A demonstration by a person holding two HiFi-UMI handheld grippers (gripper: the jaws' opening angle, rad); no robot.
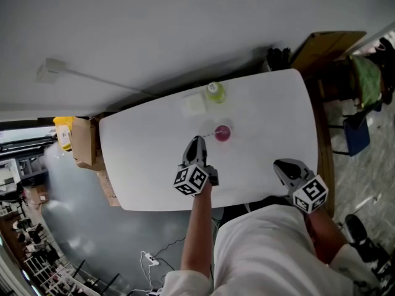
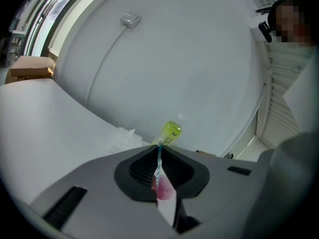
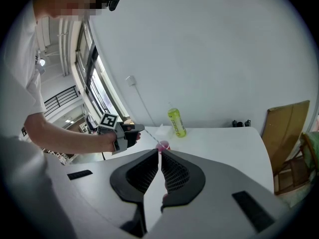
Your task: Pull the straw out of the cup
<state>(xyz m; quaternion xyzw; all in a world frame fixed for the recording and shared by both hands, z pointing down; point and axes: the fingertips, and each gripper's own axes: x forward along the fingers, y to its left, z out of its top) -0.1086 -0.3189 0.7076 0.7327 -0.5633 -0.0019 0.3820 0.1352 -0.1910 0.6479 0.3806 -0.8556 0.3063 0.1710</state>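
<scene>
A small pink cup stands on the white table, with a thin blue-and-white striped straw leaning out of it to the left. My left gripper is just left of the cup and shut on the straw's upper part. In the left gripper view the straw runs up between the closed pads and the cup shows below them. My right gripper hangs near the table's front edge, to the right of the cup, shut with nothing in it. The right gripper view shows the left gripper, straw and cup.
A yellow-green drink bottle stands behind the cup, with a crumpled white tissue to its left. Cardboard boxes sit off the table's left end and a chair to its right. A white wall runs behind the table.
</scene>
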